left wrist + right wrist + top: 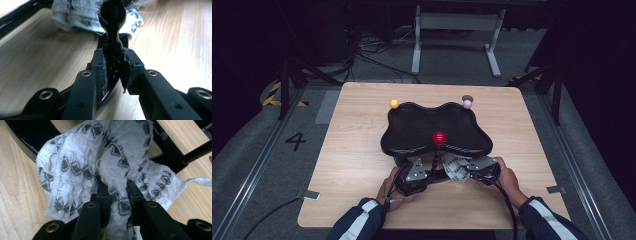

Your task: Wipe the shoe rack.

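A black wavy-edged tray lies in the middle of the wooden table. Small yellow and pink balls stand at its far corners. A red ball sits over its near edge on a thin black stem. My left gripper is shut on that stem, just in front of the tray. My right gripper is shut on a white cloth with a black pattern. The bunched cloth rests against the tray's near rim, next to the stem.
The table has bare wood to the left, right and front of the tray. The person's hands and striped sleeves come in at the near edge. Beyond the table are cables on the floor and a white desk frame.
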Demonstrator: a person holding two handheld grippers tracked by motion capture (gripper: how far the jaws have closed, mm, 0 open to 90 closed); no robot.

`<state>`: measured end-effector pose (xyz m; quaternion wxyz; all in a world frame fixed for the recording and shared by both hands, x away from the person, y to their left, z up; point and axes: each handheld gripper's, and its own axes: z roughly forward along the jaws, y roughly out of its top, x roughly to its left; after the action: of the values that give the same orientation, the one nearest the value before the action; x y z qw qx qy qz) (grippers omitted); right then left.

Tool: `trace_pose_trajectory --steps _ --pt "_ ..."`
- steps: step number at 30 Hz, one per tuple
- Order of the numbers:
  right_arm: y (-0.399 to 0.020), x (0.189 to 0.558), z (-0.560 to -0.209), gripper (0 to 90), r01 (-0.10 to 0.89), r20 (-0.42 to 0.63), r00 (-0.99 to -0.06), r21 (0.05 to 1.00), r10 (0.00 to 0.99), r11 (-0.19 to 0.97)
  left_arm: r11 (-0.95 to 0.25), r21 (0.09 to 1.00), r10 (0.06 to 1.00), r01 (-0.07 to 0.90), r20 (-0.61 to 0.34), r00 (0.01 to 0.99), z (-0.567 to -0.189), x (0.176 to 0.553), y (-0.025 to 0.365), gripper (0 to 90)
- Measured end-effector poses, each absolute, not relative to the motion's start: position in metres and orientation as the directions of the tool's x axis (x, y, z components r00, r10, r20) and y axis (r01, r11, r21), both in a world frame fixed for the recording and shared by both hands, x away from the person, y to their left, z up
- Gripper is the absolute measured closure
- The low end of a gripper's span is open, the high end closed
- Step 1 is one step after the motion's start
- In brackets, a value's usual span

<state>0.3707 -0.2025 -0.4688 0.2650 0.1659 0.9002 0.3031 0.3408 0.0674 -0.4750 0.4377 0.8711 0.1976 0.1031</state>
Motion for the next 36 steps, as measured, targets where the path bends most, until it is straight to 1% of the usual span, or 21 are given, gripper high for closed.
trace_pose_trajectory --steps 3,4,5,7,10,14,17,18,19,21,24,26,32,34,36 --pt "-0.198 0.366 -0.468 76.6 0.124 -0.368 -0.819 0.634 0.439 0.763 -0.524 0.81 0.436 0.262 -0.009 0.9 -0.476 0.34 0.063 73.7" --pt "-0.194 0.362 -0.468 76.7 0.145 -0.353 -0.816 0.642 0.458 0.753 -0.522 0.815 0.435 0.253 0.0 0.9 -0.477 0.341 0.062 73.9" --pt "-0.193 0.36 -0.468 76.7 0.143 -0.346 -0.821 0.646 0.454 0.75 -0.521 0.816 0.436 0.251 0.001 0.9 -0.477 0.341 0.062 74.2" --pt "-0.191 0.359 -0.466 76.8 0.106 -0.351 -0.838 0.648 0.419 0.755 -0.519 0.814 0.442 0.261 -0.006 0.897 -0.477 0.34 0.062 74.3" --pt "-0.188 0.354 -0.465 76.3 0.103 -0.32 -0.857 0.663 0.404 0.742 -0.52 0.817 0.433 0.25 -0.001 0.901 -0.477 0.341 0.063 74.5" --pt "-0.186 0.352 -0.465 76.3 0.087 -0.331 -0.86 0.655 0.388 0.751 -0.515 0.816 0.437 0.262 -0.014 0.9 -0.478 0.341 0.063 74.6" --pt "-0.189 0.356 -0.465 76.4 0.103 -0.316 -0.859 0.665 0.403 0.74 -0.513 0.818 0.433 0.26 -0.015 0.901 -0.478 0.342 0.064 74.8" --pt "-0.191 0.359 -0.466 76.6 0.11 -0.327 -0.849 0.658 0.415 0.745 -0.514 0.814 0.436 0.27 -0.023 0.9 -0.477 0.341 0.064 74.8" --pt "-0.191 0.362 -0.468 76.6 0.118 -0.357 -0.827 0.645 0.434 0.755 -0.512 0.815 0.436 0.271 -0.025 0.9 -0.478 0.341 0.064 74.9" --pt "-0.195 0.369 -0.471 76.6 0.159 -0.348 -0.806 0.651 0.478 0.742 -0.508 0.818 0.433 0.27 -0.028 0.901 -0.478 0.342 0.065 74.9" --pt "-0.203 0.384 -0.473 76.6 0.181 -0.349 -0.78 0.668 0.519 0.722 -0.508 0.818 0.432 0.271 -0.03 0.902 -0.478 0.342 0.065 75.0" --pt "-0.205 0.388 -0.475 76.7 0.175 -0.376 -0.765 0.66 0.522 0.731 -0.505 0.82 0.43 0.269 -0.031 0.902 -0.478 0.343 0.065 75.1" --pt "-0.206 0.396 -0.476 76.5 0.201 -0.388 -0.743 0.647 0.545 0.735 -0.501 0.822 0.432 0.269 -0.032 0.901 -0.479 0.342 0.064 75.0" --pt "-0.206 0.395 -0.475 76.5 0.198 -0.392 -0.744 0.645 0.542 0.738 -0.509 0.817 0.43 0.27 -0.03 0.902 -0.478 0.342 0.065 75.0" --pt "-0.204 0.393 -0.474 76.5 0.173 -0.413 -0.751 0.631 0.516 0.756 -0.509 0.817 0.429 0.27 -0.03 0.903 -0.478 0.342 0.065 75.0"
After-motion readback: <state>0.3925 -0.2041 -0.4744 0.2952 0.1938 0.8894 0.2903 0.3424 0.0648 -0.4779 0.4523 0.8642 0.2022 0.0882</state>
